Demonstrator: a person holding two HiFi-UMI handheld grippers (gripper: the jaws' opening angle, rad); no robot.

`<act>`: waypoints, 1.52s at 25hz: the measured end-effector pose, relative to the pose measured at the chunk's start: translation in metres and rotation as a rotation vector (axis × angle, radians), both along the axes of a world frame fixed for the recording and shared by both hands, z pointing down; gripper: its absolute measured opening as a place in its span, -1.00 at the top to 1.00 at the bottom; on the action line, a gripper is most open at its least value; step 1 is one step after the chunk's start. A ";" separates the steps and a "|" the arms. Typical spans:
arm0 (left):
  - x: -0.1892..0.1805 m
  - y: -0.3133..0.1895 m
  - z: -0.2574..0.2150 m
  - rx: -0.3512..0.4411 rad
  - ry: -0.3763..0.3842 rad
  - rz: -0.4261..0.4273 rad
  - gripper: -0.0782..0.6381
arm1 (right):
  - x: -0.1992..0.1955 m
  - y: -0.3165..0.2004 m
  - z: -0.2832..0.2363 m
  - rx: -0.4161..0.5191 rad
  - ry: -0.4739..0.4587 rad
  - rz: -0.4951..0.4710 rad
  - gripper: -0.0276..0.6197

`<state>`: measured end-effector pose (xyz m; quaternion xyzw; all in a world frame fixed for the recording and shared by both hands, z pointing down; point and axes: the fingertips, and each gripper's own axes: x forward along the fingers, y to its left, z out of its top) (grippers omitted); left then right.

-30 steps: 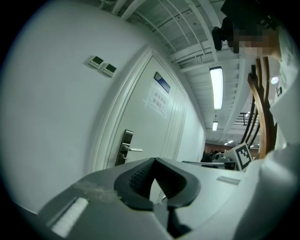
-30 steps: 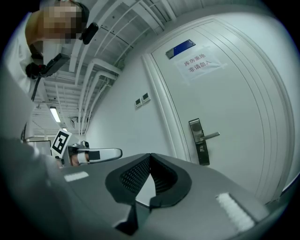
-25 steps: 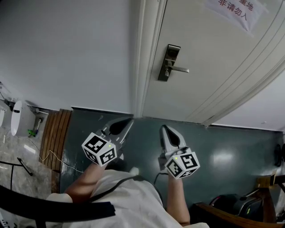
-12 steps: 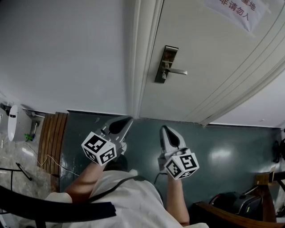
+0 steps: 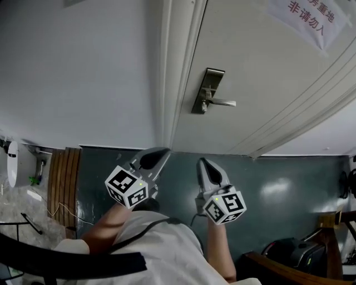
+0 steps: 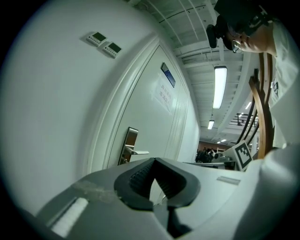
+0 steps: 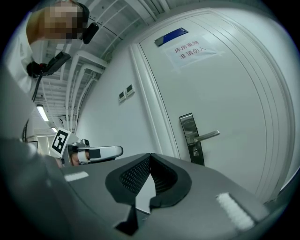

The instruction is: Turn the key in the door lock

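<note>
The white door (image 5: 267, 83) carries a metal lock plate (image 5: 207, 89) with a lever handle (image 5: 221, 102). The plate shows again in the left gripper view (image 6: 127, 144) and in the right gripper view (image 7: 191, 137), with the keyhole low on it (image 7: 196, 151). Whether a key sits in it is too small to tell. My left gripper (image 5: 158, 153) and right gripper (image 5: 202, 162) are held side by side, well short of the door and below the lock in the head view. Both point level at the door. Each has its jaws shut with nothing between them (image 6: 154, 159) (image 7: 150, 155).
The door frame (image 5: 172, 72) runs just left of the lock, with plain grey wall beyond it. A paper sign with red print (image 5: 308, 16) hangs on the door. Wooden slats (image 5: 64, 172) and a white device (image 5: 14, 164) lie on the left, a wooden chair (image 5: 289, 267) at lower right.
Both grippers have moved together toward the door. The lock plate and door look larger and nearer in the head view. The jaws have stayed shut.
</note>
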<state>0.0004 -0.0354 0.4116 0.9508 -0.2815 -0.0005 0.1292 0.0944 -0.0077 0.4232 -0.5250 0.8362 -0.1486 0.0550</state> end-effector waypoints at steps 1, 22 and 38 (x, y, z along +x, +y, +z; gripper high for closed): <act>0.001 -0.009 -0.001 0.000 0.000 0.011 0.76 | 0.000 -0.008 -0.001 -0.002 0.001 0.008 0.89; -0.006 -0.137 -0.002 0.026 -0.011 0.180 0.76 | -0.014 -0.131 0.001 -0.016 0.053 0.174 0.89; -0.001 -0.162 0.012 0.013 -0.023 0.181 0.76 | 0.021 -0.181 0.050 -0.068 0.261 0.257 0.88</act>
